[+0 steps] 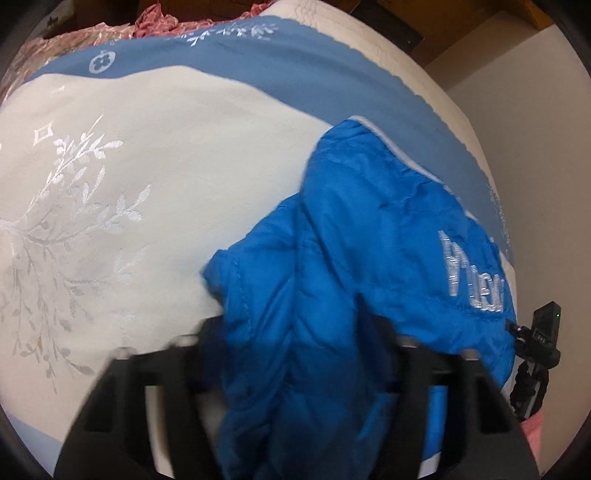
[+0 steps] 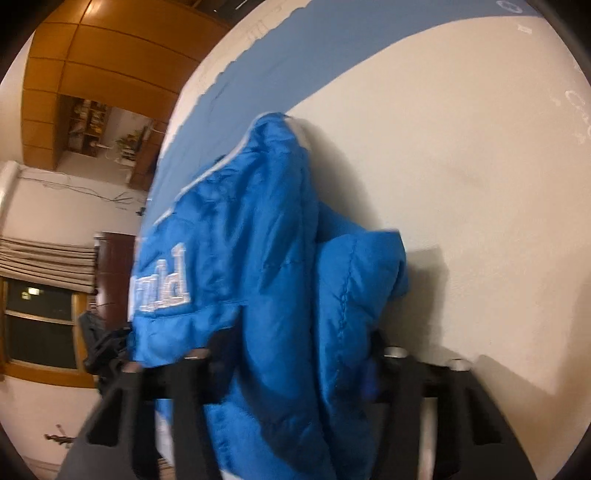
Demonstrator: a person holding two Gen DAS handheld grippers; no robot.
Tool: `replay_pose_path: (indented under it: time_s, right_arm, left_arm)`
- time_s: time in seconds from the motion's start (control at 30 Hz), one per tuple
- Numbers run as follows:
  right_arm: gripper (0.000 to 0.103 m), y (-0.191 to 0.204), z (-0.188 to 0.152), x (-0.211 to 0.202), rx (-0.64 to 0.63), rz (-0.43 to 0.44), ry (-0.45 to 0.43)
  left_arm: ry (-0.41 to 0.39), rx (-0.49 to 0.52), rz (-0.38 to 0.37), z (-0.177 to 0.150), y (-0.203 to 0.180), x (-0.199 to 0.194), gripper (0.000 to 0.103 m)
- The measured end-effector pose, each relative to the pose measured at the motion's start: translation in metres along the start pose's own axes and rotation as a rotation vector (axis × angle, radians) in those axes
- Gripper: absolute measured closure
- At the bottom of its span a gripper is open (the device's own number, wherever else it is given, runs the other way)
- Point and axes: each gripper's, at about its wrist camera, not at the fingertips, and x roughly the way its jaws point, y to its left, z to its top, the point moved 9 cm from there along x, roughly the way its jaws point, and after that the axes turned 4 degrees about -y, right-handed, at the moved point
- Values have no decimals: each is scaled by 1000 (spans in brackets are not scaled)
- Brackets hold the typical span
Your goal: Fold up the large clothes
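A bright blue puffer jacket with white embroidered lettering lies bunched on a cream and blue bedspread. My left gripper is shut on a thick fold of it; the black fingers stand on either side of the padded fabric. In the right wrist view the same jacket hangs in a heap. My right gripper is shut on another fold of it, near a quilted seam. The jacket hides both sets of pads.
The bedspread has white leaf embroidery and a blue border. Pink cloth lies at the bed's far edge. Black gear with a cable shows past the jacket. Wooden cabinets and a window stand beyond the bed.
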Motion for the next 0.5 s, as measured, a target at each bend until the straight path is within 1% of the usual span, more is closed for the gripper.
replay_pose_path:
  time_s: [0.03,0.1,0.2,0.33,0.4,0.5]
  right_arm:
    - [68,0,-1,-4,2,6,-2]
    - [76,7,-2,-8,-14,2,-9]
    - [80,19,-5,-19,-19,28,-24]
    - [82,37,-10,-37,-15,80,-36]
    - [83,52,-18,-49,-41,92,-40]
    - [83,73,-36,-70,-78,112,-48]
  left_arm:
    - [-11,5,17,0,-3,-4,65]
    - [-27,17,34,-1,-8,-12,75]
    - [-48,10,23,-2,-14,-29,82]
    - [-79,23,12,-7,-24,-58,86]
    - [-101,36,14,-12,-29,-74,87]
    - [-115,33,-4,-25,-31,-103,88]
